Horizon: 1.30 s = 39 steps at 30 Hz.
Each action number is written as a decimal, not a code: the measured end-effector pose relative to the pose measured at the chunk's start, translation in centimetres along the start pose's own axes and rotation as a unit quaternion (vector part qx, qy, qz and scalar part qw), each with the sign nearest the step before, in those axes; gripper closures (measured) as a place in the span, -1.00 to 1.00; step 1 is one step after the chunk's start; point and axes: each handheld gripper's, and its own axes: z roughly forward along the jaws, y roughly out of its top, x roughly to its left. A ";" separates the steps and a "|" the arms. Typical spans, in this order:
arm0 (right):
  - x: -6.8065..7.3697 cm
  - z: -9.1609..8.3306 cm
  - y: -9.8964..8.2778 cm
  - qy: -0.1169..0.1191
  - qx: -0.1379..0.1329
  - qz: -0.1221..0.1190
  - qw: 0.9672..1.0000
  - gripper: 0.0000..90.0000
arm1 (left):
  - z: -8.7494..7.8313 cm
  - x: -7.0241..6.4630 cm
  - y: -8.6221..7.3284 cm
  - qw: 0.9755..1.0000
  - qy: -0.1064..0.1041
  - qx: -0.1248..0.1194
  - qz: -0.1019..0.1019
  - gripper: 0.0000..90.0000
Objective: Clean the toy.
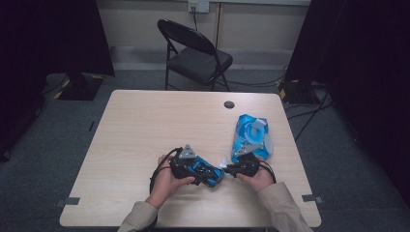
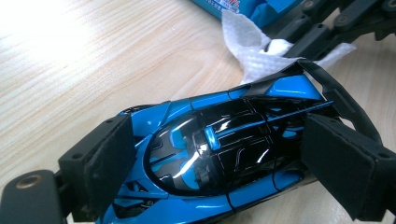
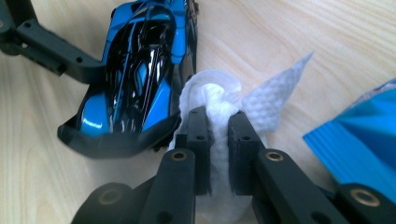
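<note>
A glossy blue and black toy car (image 2: 219, 154) lies on the wooden table (image 1: 145, 125), clamped by its sides between my left gripper's (image 2: 233, 161) pads. The same car (image 1: 205, 170) sits near the front middle of the table. My right gripper (image 3: 218, 119) is shut on a crumpled white wet wipe (image 3: 266, 100). The wipe (image 2: 257, 53) touches the rear spoiler end of the car (image 3: 135, 70). In the high view my right gripper (image 1: 231, 168) points left at the car, and my left gripper (image 1: 193, 166) comes in from the left.
A blue pack of wet wipes (image 1: 251, 135) lies on the table just behind my right hand. A round hole (image 1: 229, 104) marks the table's far edge. A black folding chair (image 1: 196, 55) stands beyond the table. Dark curtains hang at both sides.
</note>
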 end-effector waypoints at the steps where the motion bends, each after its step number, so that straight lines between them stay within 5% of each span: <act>1: 0.1 -0.2 -0.1 0.000 0.002 0.000 1.000 0.82 | 0.0 0.0 0.0 1.000 0.000 -0.001 0.000 -0.78; 8: -0.1 -1.7 0.4 -0.005 -0.004 -0.003 1.000 0.82 | 0.0 0.0 0.0 1.000 0.001 0.000 0.000 -0.78; 15: -0.2 -2.6 2.9 -0.012 -0.039 -0.005 0.999 0.81 | 0.0 0.0 0.0 1.000 0.001 0.000 -0.001 -0.78; 24: 0.3 0.0 6.9 -0.028 -0.054 -0.026 0.998 0.81 | 0.0 0.0 0.0 1.000 0.000 0.000 0.000 -0.78; 39: 0.8 3.0 9.4 -0.045 -0.061 -0.033 0.997 0.80 | 0.0 0.0 -0.1 1.000 0.001 -0.006 -0.002 -0.78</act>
